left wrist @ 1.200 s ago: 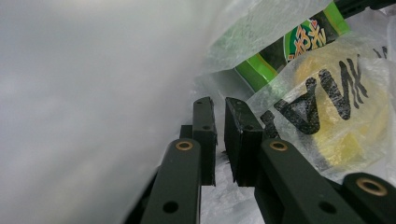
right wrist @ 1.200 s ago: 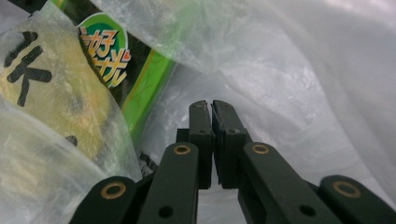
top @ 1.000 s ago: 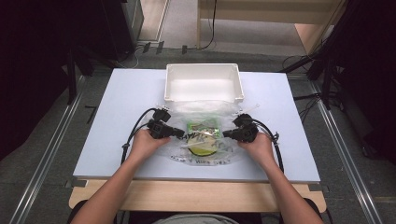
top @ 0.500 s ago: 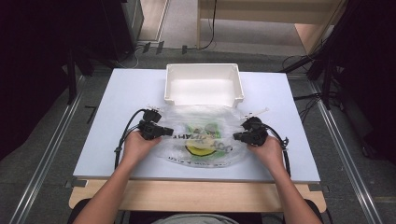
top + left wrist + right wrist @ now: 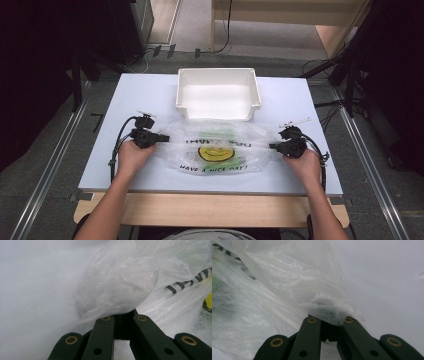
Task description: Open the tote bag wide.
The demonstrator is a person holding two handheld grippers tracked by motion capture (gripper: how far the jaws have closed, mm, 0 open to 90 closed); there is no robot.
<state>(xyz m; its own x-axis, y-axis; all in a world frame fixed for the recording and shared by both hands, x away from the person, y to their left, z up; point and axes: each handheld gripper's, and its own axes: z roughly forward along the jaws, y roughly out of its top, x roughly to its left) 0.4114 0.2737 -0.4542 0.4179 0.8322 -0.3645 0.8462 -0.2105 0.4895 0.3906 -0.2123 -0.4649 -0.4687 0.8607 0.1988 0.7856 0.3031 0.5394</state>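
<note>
Left gripper (image 5: 156, 137) and right gripper (image 5: 274, 146) each pinch an end of the clear smiley-printed plastic bag (image 5: 216, 150), stretched flat on the bench (image 5: 150, 95); next likely calls for lifting together toward the white plastic bin (image 5: 218, 93).

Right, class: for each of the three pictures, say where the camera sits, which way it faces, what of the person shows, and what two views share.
High view: above the person's side of the table, facing forward and down; both forearms, left gripper and right gripper hold the plastic bag before the white bin.
Left gripper view: rides that gripper, looking along its black jaws at bunched bag.
Right gripper view: likewise, jaws pinching film.
Shared: the bag's black lettering, in the high and left gripper views.
</note>
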